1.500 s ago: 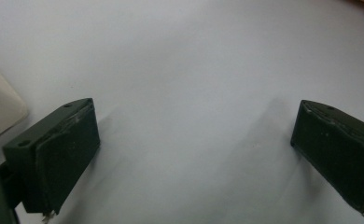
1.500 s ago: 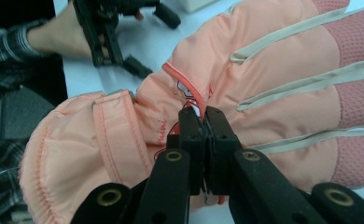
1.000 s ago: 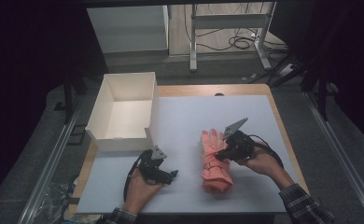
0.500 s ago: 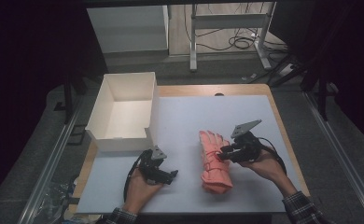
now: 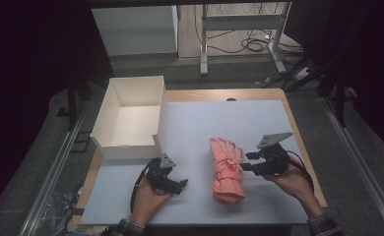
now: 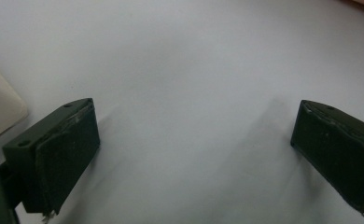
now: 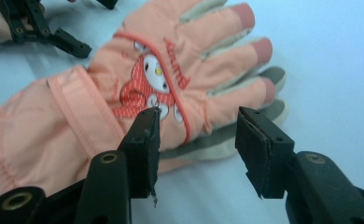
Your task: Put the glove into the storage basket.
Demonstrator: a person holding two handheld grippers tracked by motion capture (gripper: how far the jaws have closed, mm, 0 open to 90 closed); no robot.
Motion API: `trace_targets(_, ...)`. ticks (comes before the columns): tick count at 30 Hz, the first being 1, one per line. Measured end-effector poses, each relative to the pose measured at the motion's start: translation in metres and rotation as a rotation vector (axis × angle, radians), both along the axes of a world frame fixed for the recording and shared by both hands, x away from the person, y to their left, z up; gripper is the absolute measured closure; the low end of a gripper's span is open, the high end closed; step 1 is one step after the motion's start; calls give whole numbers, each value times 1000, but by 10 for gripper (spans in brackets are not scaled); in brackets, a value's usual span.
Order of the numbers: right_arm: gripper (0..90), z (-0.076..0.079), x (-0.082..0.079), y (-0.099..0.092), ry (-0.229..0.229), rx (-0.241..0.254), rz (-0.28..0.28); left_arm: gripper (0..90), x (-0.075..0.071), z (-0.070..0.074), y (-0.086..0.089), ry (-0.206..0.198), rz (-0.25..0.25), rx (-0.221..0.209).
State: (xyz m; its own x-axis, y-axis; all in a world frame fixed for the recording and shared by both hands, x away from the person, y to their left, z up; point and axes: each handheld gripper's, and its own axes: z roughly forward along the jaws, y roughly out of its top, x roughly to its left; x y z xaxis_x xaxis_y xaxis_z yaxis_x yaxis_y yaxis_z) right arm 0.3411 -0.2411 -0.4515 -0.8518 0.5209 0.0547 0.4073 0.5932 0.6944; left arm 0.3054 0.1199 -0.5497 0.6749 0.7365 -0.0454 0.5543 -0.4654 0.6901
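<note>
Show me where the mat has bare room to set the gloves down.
Bare mat stretches between the white box and the far right edge, beyond the pink gloves. A narrower strip lies between the left gripper and the gloves. It is crowded where the right gripper meets the gloves.

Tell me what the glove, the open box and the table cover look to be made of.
Glove: pink padded woven fabric, likely synthetic, matt, with stitched seams, a printed cartoon patch and grey palm pieces. Open box: white, thin flat walls with sharp corners, probably cardboard or foam board, matt. Table cover: smooth pale sheet, slight sheen, paper or plastic; wooden edge beneath.
</note>
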Motion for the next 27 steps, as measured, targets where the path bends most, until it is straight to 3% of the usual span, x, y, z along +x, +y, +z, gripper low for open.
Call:
trace_targets(4, 489, -8, -7, -6, -4, -6, -31, 11, 0, 0, 0, 0, 0, 0)
trace_targets(7, 497, -15, -11, -14, 5, 18, -40, 11, 0, 0, 0, 0, 0, 1)
trace_targets(18, 824, -48, -43, -28, 51, 46, -45, 11, 0, 0, 0, 0, -1, 0)
trace_targets(27, 871, -65, -61, -13, 62, 62, 6, 11, 0, 0, 0, 0, 0, 0)
